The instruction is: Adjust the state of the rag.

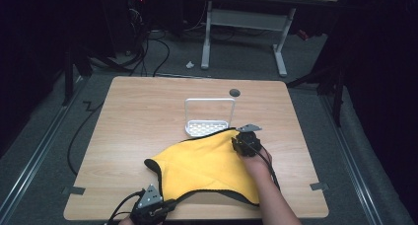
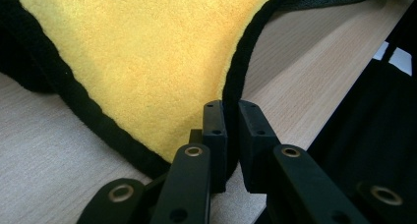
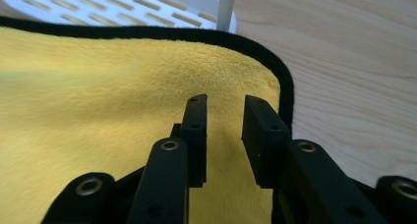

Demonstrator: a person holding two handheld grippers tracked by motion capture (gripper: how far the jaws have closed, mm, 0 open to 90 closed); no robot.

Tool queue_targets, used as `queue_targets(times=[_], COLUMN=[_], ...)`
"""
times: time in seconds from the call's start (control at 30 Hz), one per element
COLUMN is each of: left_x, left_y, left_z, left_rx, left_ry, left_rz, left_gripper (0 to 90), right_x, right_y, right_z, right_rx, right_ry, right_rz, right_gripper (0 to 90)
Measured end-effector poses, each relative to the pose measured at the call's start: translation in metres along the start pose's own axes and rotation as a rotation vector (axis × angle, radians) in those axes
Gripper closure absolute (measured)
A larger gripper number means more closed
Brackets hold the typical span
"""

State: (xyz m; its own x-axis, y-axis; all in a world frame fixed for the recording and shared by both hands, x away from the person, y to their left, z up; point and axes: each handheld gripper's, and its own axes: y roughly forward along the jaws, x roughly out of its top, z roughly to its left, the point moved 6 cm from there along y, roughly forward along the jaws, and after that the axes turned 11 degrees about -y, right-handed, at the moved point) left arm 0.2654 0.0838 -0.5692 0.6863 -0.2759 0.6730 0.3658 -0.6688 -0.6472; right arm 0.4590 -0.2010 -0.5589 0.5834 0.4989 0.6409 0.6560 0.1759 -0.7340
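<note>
Left gripper (image 2: 231,135) clamped on yellow cloth's (image 1: 207,166) black hem, near table edge. Right gripper (image 3: 223,135) jaws apart over far corner, beside white rack (image 1: 209,117); bare tabletop (image 1: 138,111) left.

Bright, even overhead light on the pale wooden table (image 1: 138,136); surroundings dim to near black. Soft, short shadows under the yellow black-edged fleece cloth (image 1: 207,168). No glare. High view slightly soft, low detail. Gripper views sharp on fabric nap mid-frame, blurred at bottom edge and far corners.
</note>
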Motion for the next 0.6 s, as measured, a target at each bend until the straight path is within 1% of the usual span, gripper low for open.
queue_targets(times=[0.03, 0.07, 0.1, 0.13, 0.17, 0.2, 0.23, 0.27, 0.3, 0.33, 0.37, 0.4, 0.43, 0.47, 0.5, 0.53, 0.57, 0.6], left_x=[0.0, 0.0, 0.001, 0.001, 0.001, 0.003, 0.003, 0.003, 0.003, 0.003, 0.002, 0.002, 0.001, -0.002, -0.002, -0.004, -0.004, -0.004], left_y=[0.0, -0.001, -0.002, -0.002, -0.003, -0.005, -0.005, -0.005, -0.006, -0.007, -0.007, -0.007, -0.007, -0.007, -0.007, -0.008, -0.009, -0.01], left_z=[0.001, 0.002, 0.004, 0.004, 0.006, 0.01, 0.01, 0.012, 0.014, 0.015, 0.015, 0.015, 0.015, 0.009, 0.009, 0.005, 0.002, 0.0], left_rx=[-0.003, -0.002, 0.007, 0.007, 0.008, 0.013, 0.013, 0.018, 0.025, 0.026, 0.021, 0.021, 0.008, -0.018, -0.018, -0.022, -0.021, -0.018], left_ry=[0.0, 0.003, 0.007, 0.007, 0.002, -0.008, -0.008, -0.011, -0.01, -0.012, -0.022, -0.022, -0.035, -0.041, -0.041, -0.027, -0.011, -0.002], left_rz=[0.0, 0.002, -0.001, -0.001, -0.003, -0.009, -0.009, -0.01, -0.012, -0.012, -0.006, -0.006, 0.0, 0.016, 0.016, 0.027, 0.037, 0.037], left_gripper=[82.4, 82.5, 82.5, 82.5, 82.5, 82.6, 82.7, 82.7, 82.7, 82.7, 82.7, 82.6, 82.6, 81.9, 81.0, 77.7, 77.7, 66.0], right_x=[0.0, -0.001, -0.006, -0.006, -0.013, -0.035, -0.035, -0.048, -0.062, -0.077, -0.092, -0.092, -0.097, -0.099, -0.099, -0.096, -0.096, -0.09], right_y=[0.0, 0.005, 0.003, 0.003, -0.002, -0.014, -0.014, -0.023, -0.031, -0.04, -0.049, -0.049, -0.053, -0.054, -0.054, -0.052, -0.052, -0.054], right_z=[0.0, 0.0, -0.007, -0.007, -0.015, -0.036, -0.036, -0.046, -0.058, -0.07, -0.084, -0.084, -0.087, -0.088, -0.088, -0.086, -0.086, -0.082], right_rx=[0.0, -0.005, -0.015, -0.015, -0.046, -0.076, -0.076, -0.096, -0.126, -0.152, -0.17, -0.17, -0.166, -0.172, -0.172, -0.172, -0.172, -0.159], right_ry=[0.0, -0.011, -0.002, -0.002, -0.003, 0.034, 0.034, 0.077, 0.09, 0.115, 0.148, 0.148, 0.162, 0.144, 0.144, 0.129, 0.129, 0.118], right_rz=[0.0, 0.024, 0.028, 0.028, 0.048, 0.051, 0.051, 0.059, 0.064, 0.07, 0.07, 0.07, 0.066, 0.064, 0.064, 0.069, 0.069, 0.058], right_gripper=[73.8, 74.5, 77.6, 77.6, 79.0, 79.6, 79.6, 80.4, 80.6, 80.8, 80.9, 80.9, 80.9, 80.8, 80.8, 78.6, 78.6, 73.8])
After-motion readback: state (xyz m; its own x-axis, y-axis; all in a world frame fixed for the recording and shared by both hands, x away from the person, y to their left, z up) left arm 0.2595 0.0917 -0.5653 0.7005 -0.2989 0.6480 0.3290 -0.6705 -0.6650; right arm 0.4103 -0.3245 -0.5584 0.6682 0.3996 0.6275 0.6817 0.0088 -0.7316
